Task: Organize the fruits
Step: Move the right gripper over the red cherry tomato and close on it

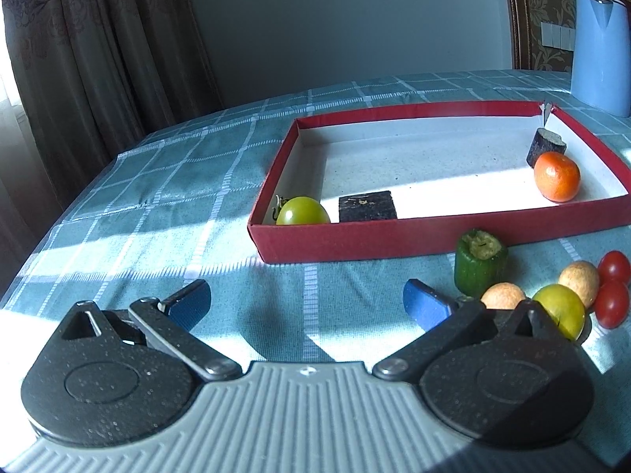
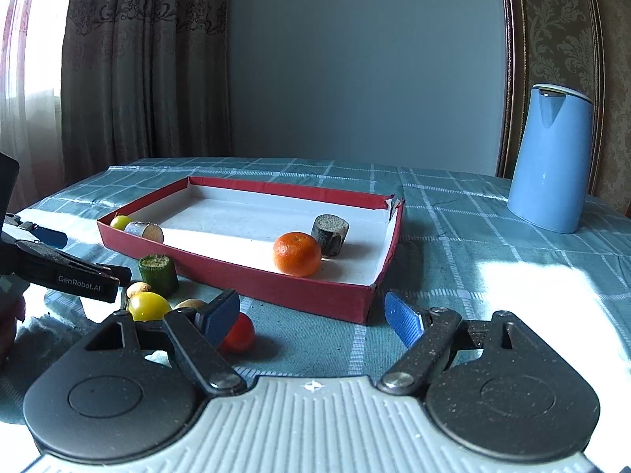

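Hovering low over the checked tablecloth, the left gripper has its blue fingers spread wide with nothing between them, and the right gripper is spread the same way, empty too.

A shallow red box sits on the far side of both. Inside it, an orange mandarin rests near the right end, just beside a dark cylinder. At the left end a green tomato lies in the near corner, next to another dark cylinder lying on its side.

Outside the box, near its front wall, a green chunk stands upright. Close by is a cluster: a yellow-green fruit, two tan balls, and two red cherry tomatoes, touching one another. One red tomato is partly hidden behind the right gripper's left finger.

A blue jug stands far right, well apart from the box.
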